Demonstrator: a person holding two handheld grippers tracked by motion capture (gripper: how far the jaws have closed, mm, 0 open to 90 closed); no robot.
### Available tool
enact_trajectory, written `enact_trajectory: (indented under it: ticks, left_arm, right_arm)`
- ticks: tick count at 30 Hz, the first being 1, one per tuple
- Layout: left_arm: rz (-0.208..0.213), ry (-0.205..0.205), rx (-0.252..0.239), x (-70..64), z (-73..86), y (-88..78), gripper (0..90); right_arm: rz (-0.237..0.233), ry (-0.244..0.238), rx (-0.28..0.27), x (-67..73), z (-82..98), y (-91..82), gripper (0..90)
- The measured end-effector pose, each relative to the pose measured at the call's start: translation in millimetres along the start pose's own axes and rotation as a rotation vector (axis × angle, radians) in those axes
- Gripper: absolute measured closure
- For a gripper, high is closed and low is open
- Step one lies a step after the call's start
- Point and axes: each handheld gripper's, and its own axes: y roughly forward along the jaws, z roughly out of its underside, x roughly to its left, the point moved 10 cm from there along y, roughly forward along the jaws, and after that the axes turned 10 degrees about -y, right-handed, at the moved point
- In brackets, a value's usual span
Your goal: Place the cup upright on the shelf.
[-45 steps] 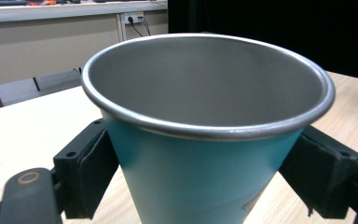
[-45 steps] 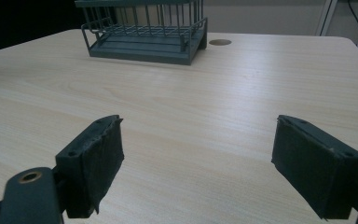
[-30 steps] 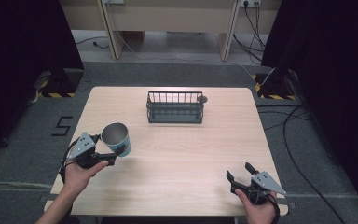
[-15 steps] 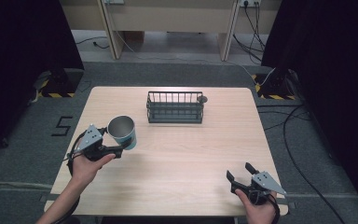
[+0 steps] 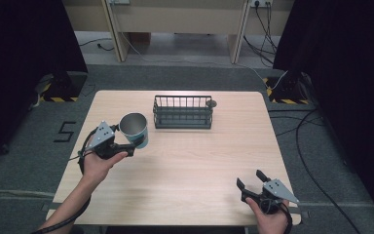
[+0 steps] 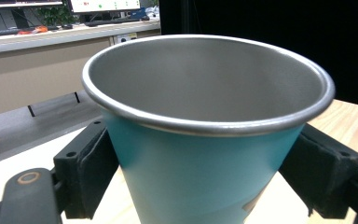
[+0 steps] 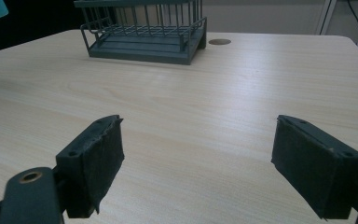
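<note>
- Over the desk (image 5: 185, 165), my left hand-held gripper (image 5: 135, 142) clasps the cup (image 5: 134, 129); carry step, I judge.
- Right hand-held gripper (image 5: 251, 181) idles, jaws spread.
- Next: lower cup into rack (image 5: 182, 112), upright.

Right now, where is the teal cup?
In the high view the teal cup is held upright in the left hand-held gripper, above the left part of the table, just left of and nearer the person than the wire basket.

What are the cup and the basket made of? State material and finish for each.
Cup: looks like metal, likely steel; brushed grey inside with a rolled rim, smooth teal coating outside. It sits clamped in the left tongs.
Basket: looks like wire with a dark grey matt coating; thin bars show, though coated metal or plastic cannot be told.
</note>
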Motion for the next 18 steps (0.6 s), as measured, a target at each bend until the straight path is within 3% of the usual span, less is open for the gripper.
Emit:
enact_trajectory:
  ticks: [18]
  left_arm:
    - [0.003, 0.001, -0.016, -0.6, -13.5, 23.5, 15.9]
  right_arm:
    - [-0.001, 0.005, -0.001, 0.1, 0.0, 0.0, 17.4]
